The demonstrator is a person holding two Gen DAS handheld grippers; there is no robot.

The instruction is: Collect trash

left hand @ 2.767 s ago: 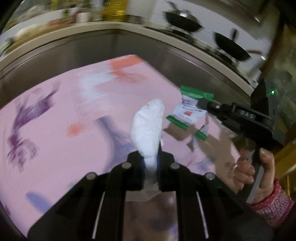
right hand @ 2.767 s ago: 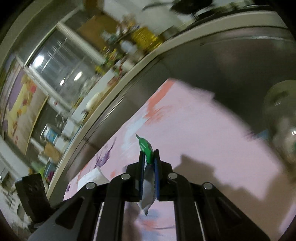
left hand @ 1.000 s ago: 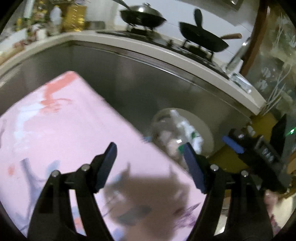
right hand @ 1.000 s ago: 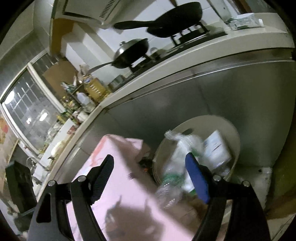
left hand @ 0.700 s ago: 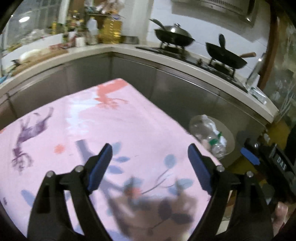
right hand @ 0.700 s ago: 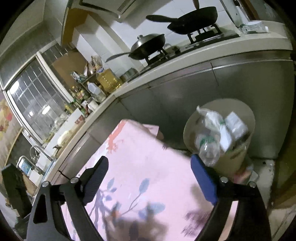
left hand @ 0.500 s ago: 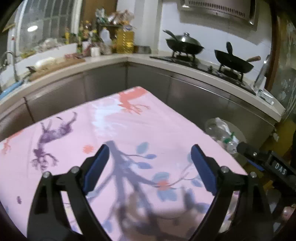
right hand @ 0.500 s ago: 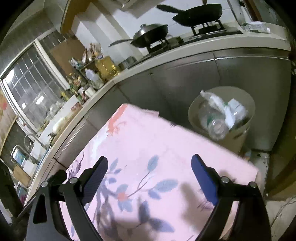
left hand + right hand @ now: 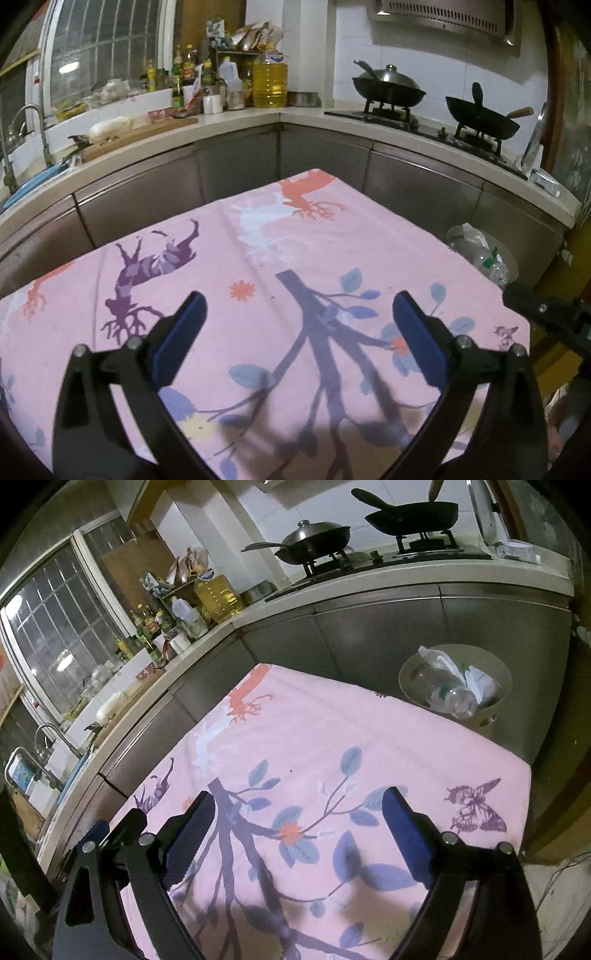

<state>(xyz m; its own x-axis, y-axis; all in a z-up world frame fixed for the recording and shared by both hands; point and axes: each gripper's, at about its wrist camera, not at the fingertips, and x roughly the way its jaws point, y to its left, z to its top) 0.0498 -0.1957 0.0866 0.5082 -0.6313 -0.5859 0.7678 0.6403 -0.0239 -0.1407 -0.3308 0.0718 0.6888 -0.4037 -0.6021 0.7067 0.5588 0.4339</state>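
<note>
The left tool [image 9: 299, 321] hangs tilted downward over the pink flowered cloth [image 9: 295, 251] that covers the counter, its blue-padded fingers [image 9: 181, 336] spread wide with only bare cloth showing between them; the jaws have just been opening further. The right tool [image 9: 299, 816] is held the same way just beside it, angled down at the cloth, its own blue fingers [image 9: 402, 830] wide apart and empty; they too widened within the last second. In the left wrist view a black part of the right tool juts in at the right edge, and in the right wrist view part of the left tool shows at the lower left. The trash bin [image 9: 496, 672] stands on the floor past the far right corner of the cloth, against the steel cabinet fronts [image 9: 388, 627]; inside it lie a clear plastic bottle [image 9: 456, 699] and crumpled white wrappers [image 9: 476, 679], and the same bin [image 9: 508, 258] shows at the right of the left wrist view. Some seconds earlier the left tool was clamped on a white crumpled tissue and the right on a green-and-white packet; both are now let go. A second ago the two tools looked closely down at the bin; now it sits well away and the cloth fills the views.
</note>
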